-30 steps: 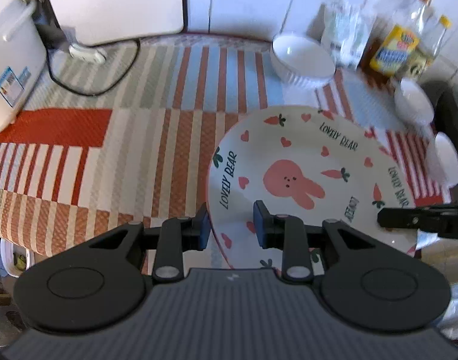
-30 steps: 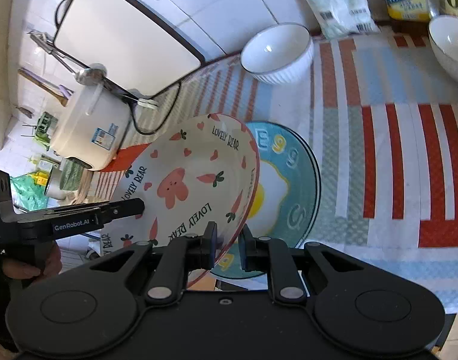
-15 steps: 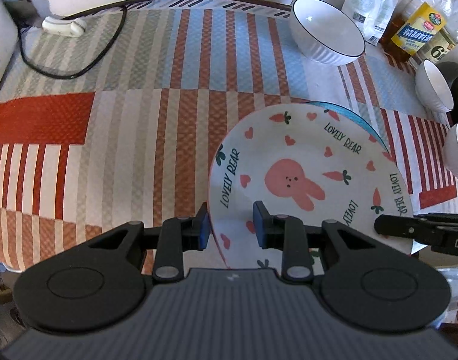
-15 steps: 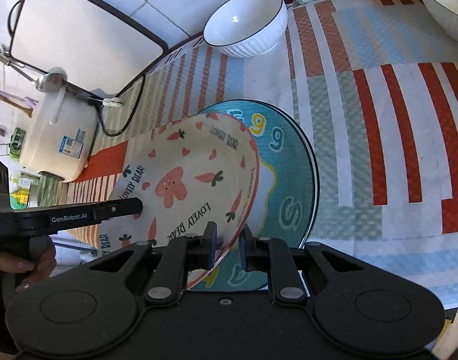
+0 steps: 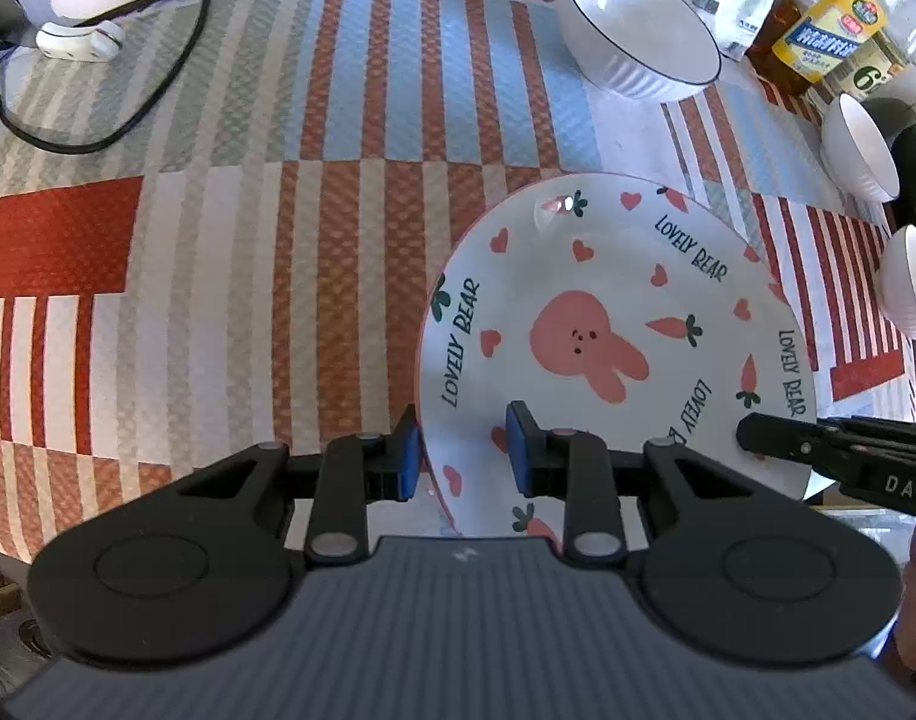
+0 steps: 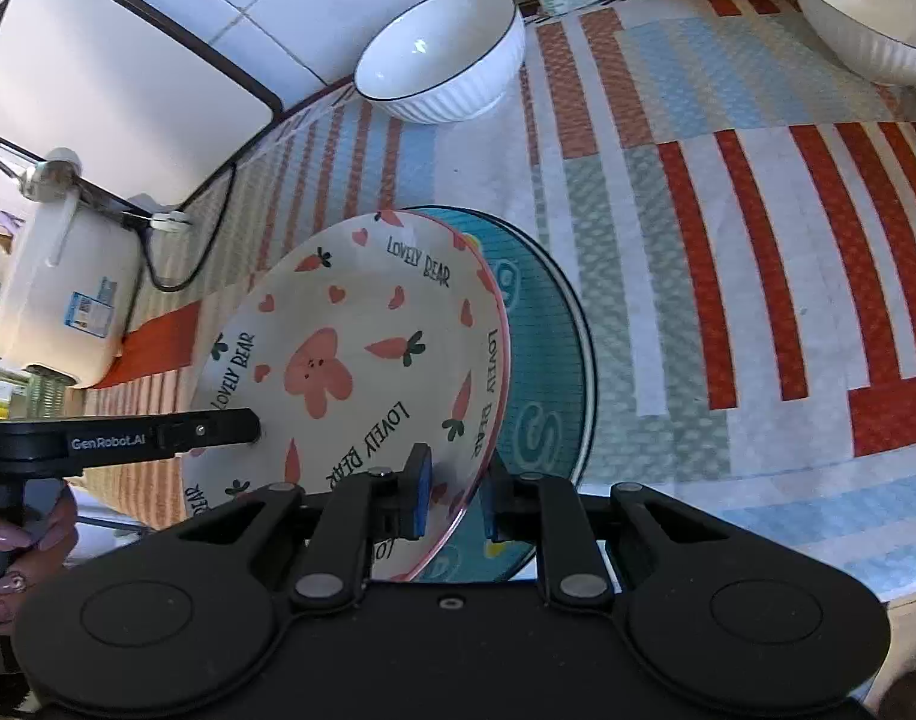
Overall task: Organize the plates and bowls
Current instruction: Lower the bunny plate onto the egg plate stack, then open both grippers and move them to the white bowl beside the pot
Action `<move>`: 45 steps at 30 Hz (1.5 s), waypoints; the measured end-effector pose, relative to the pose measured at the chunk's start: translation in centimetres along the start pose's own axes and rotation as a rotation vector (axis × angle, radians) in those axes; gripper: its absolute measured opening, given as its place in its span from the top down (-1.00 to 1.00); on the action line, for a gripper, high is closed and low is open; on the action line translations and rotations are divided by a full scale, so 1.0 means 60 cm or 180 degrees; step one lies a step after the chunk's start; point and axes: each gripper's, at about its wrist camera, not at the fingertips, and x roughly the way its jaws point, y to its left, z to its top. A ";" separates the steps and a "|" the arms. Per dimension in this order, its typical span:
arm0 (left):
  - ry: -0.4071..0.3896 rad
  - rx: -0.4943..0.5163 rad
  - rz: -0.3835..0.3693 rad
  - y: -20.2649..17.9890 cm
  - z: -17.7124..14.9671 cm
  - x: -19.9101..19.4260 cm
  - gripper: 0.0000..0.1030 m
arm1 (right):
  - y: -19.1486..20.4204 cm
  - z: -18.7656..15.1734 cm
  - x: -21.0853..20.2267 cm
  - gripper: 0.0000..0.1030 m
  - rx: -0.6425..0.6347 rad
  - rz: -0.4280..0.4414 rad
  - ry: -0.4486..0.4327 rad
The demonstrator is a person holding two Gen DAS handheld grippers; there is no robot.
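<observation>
A white deep plate with a pink bunny and "LOVELY BEAR" lettering (image 5: 577, 276) (image 6: 350, 300) is held at two rims over a teal plate with an egg picture (image 6: 547, 360) on the striped cloth. It covers most of the teal plate, whose right side shows. My left gripper (image 5: 463, 456) is shut on the bunny plate's near-left rim. My right gripper (image 6: 455, 498) straddles the opposite rim; its jaws are opening slightly, and the pads still look to touch the rim. Each gripper's fingers (image 5: 817, 444) (image 6: 158, 435) show in the other view.
A large white ribbed bowl (image 5: 637, 42) (image 6: 440, 54) stands behind the plates, another (image 6: 865, 12) at back right. Two small white bowls (image 5: 859, 150) (image 5: 907, 282) lie right. Bottles (image 5: 817, 42), a rice cooker (image 6: 62, 300) and a black cable (image 5: 98, 138) line the edges.
Both grippers have come down with the bunny plate, which now sits low over the teal plate and hides more of it. The right jaws stand a touch wider.
</observation>
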 end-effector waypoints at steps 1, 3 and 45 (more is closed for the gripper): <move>-0.0006 -0.0029 -0.0014 0.001 -0.002 0.002 0.48 | 0.001 -0.004 -0.001 0.57 -0.0007 -0.0038 -0.0013; -0.0009 -0.0068 -0.0017 0.001 -0.004 0.006 0.48 | -0.001 -0.008 -0.001 0.57 0.0044 -0.0091 -0.0071; -0.0184 0.0798 0.0483 -0.091 -0.026 -0.044 0.50 | 0.056 -0.035 -0.102 0.19 -0.0286 -0.0488 -0.0678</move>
